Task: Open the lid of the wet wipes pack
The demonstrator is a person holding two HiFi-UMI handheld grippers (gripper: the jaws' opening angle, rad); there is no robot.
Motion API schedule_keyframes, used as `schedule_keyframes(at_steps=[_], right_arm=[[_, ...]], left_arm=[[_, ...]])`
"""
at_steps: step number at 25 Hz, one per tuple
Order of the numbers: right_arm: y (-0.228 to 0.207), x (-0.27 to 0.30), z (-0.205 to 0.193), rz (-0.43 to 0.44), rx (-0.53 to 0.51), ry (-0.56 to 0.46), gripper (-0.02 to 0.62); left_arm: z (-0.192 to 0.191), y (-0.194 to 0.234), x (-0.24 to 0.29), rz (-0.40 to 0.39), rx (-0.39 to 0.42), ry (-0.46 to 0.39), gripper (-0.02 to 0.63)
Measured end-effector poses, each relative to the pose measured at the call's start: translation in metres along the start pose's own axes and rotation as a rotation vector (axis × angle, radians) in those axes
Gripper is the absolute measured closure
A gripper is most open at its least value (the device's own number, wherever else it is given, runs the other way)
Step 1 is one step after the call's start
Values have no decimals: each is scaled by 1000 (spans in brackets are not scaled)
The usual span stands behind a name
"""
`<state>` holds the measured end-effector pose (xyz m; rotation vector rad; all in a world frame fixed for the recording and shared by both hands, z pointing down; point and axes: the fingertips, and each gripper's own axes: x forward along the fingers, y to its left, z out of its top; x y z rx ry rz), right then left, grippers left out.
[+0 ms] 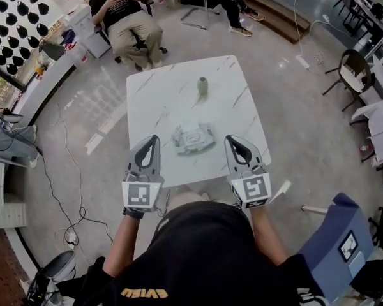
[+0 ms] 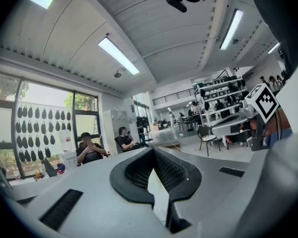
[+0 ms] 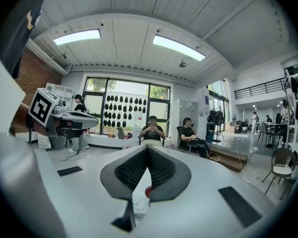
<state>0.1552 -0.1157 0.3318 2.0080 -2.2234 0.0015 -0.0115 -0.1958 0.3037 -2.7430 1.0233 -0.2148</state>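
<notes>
Wet wipes pack (image 1: 193, 138) lies mid bench (image 1: 159, 94), just beyond left gripper (image 1: 153, 140) and right gripper (image 1: 230, 140); both hover clear, jaws closed on nothing; lid too small to read as open or shut

Bare tabletop (image 1: 159, 101) lies on both sides of the wet wipes pack (image 1: 194, 138), leaving a lane inward from the left claw (image 1: 154, 140) and from the right claw (image 1: 230, 140). Beyond the pack, well apart from it, a small vase (image 1: 203, 87) stands upright, the only other obstacle on the surface.
</notes>
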Motion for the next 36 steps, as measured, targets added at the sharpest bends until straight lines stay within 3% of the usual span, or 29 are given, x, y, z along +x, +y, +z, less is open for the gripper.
schedule_keyframes(at_steps=[18,23,30,36], right_arm=[[6,-4,-4,18,-45,-6,595],[-4,-7,0,22,185,-27,595],[-3,-10,-1,15,138,-12,595],[-1,-8,-7,25,172,3,595]], left_arm=[[-6,-4,-5,-19,5,6,588],[-14,-1,-6,-19,-14,30,588],[-16,-2,-10,-21,-20,35,588],[-21,-3,-9,-29,-22,42,588]])
